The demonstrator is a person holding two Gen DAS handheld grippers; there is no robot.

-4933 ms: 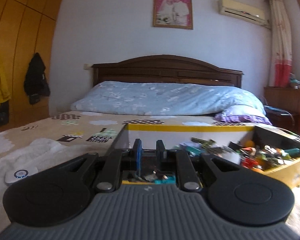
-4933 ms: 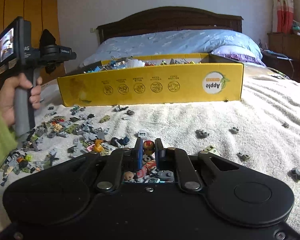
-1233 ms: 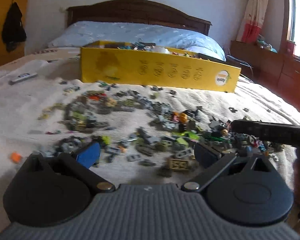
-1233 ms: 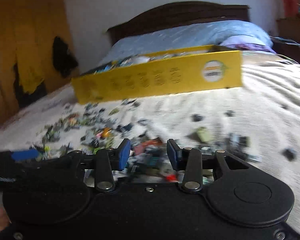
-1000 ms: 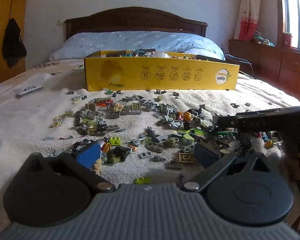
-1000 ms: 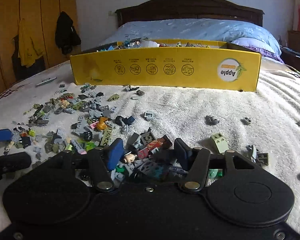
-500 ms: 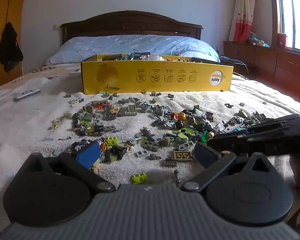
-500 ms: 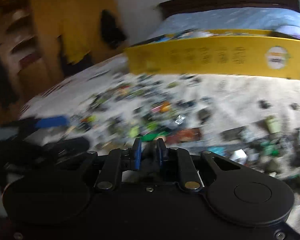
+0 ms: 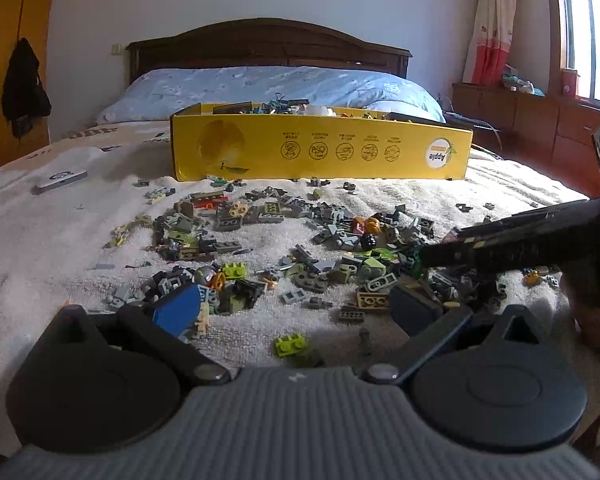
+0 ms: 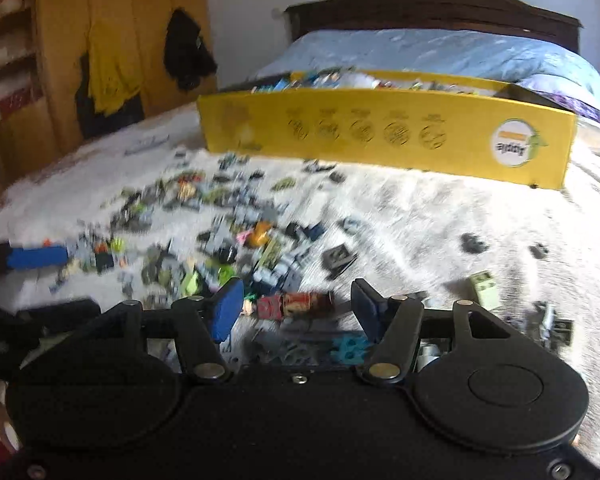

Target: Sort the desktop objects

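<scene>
Many small toy bricks (image 9: pixel 284 240) lie scattered on a white towel on the bed, also blurred in the right wrist view (image 10: pixel 228 236). A yellow cardboard box (image 9: pixel 320 148) holding more pieces stands behind them; it also shows in the right wrist view (image 10: pixel 384 132). My left gripper (image 9: pixel 296 310) is open wide and empty, low over the near bricks, with a lime brick (image 9: pixel 289 344) between its fingers. My right gripper (image 10: pixel 296 308) is open, with a red-brown minifigure piece (image 10: pixel 296 303) lying between its fingertips. The right gripper enters the left wrist view from the right (image 9: pixel 512 240).
A white remote-like device (image 9: pixel 59 178) lies on the towel at far left. A wooden headboard (image 9: pixel 268 46) and blue duvet (image 9: pixel 272 88) are behind the box. A wardrobe (image 10: pixel 80 40) stands left, a wooden dresser (image 9: pixel 540 120) right.
My right gripper was shut half a second ago and now stands open over the bricks, and its view has swung. My left gripper stays open and has hardly moved.
</scene>
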